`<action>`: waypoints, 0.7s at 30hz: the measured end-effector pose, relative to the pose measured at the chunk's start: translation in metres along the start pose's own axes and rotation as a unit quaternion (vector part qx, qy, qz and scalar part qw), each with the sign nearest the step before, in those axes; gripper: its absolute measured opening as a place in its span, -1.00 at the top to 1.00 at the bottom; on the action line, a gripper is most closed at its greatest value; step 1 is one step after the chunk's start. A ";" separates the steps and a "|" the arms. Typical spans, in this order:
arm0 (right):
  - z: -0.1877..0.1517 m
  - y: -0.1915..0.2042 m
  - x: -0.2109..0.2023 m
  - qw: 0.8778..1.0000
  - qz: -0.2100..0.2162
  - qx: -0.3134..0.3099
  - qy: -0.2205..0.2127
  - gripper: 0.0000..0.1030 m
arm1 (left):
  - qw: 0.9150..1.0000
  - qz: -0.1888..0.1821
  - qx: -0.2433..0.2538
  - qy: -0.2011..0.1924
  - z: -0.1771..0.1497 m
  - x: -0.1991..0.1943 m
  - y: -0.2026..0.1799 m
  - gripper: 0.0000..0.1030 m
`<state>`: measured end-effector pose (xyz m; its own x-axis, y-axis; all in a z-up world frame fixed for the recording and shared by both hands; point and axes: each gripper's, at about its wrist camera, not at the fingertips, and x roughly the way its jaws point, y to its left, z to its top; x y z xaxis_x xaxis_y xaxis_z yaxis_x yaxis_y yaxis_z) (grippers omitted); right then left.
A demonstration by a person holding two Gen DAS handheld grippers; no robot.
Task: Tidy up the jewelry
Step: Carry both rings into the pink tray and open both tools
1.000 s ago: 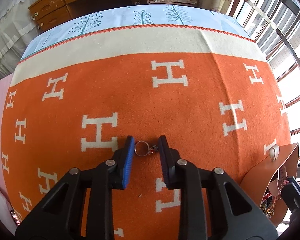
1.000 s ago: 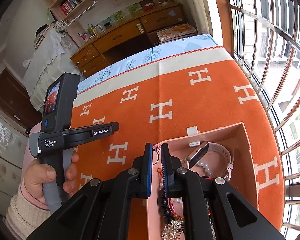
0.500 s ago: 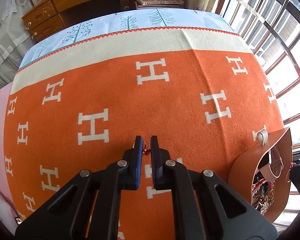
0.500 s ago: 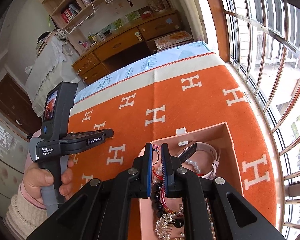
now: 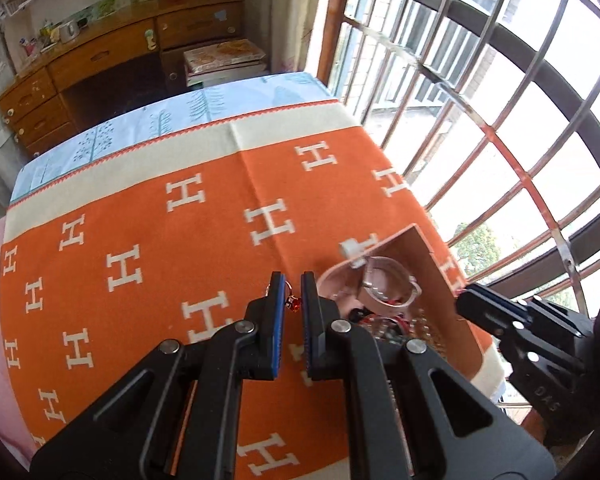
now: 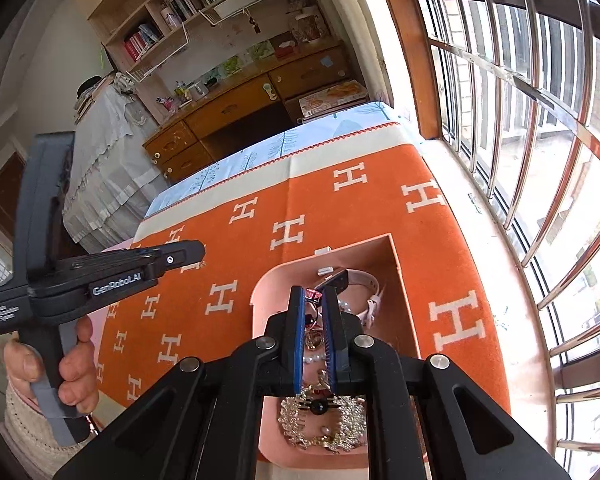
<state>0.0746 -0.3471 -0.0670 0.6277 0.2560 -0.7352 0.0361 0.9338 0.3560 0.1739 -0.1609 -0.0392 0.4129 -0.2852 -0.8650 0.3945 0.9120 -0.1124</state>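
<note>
ring with a red stone sat pinched between the blue pads of the left gripper, clear of the orange h-patterned blanket and just left of the pink jewelry box. right gripper hovered over the same box, its jaws pressed in on a second ring with a pink stone. inside the box lay a pink-strapped watch, a string of pearls, and a gold crystal brooch near the front wall. a hand in a cream knit sleeve gripped the left tool's handle. desk with drawers and barred window stood beyond the bed.
</note>
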 end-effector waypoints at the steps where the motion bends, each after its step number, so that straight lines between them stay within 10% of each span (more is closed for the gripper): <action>1: -0.003 -0.003 -0.004 1.000 -0.001 -0.001 0.001 0.83 | 1.000 -0.010 0.007 -0.001 -0.001 -0.003 -0.010 0.89; 16: -0.013 -0.036 0.001 0.999 -0.004 0.017 0.037 0.82 | 0.999 -0.023 0.035 0.030 -0.013 0.023 -0.067 0.86; 21: -0.005 -0.034 0.010 0.999 -0.005 0.024 0.039 0.79 | 0.999 -0.020 0.026 0.029 -0.012 0.022 -0.060 0.17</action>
<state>0.0758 -0.3756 -0.0893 0.5655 0.2679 -0.7800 0.0806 0.9233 0.3755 0.1494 -0.2184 -0.0569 0.3479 -0.3012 -0.8878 0.4530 0.8831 -0.1221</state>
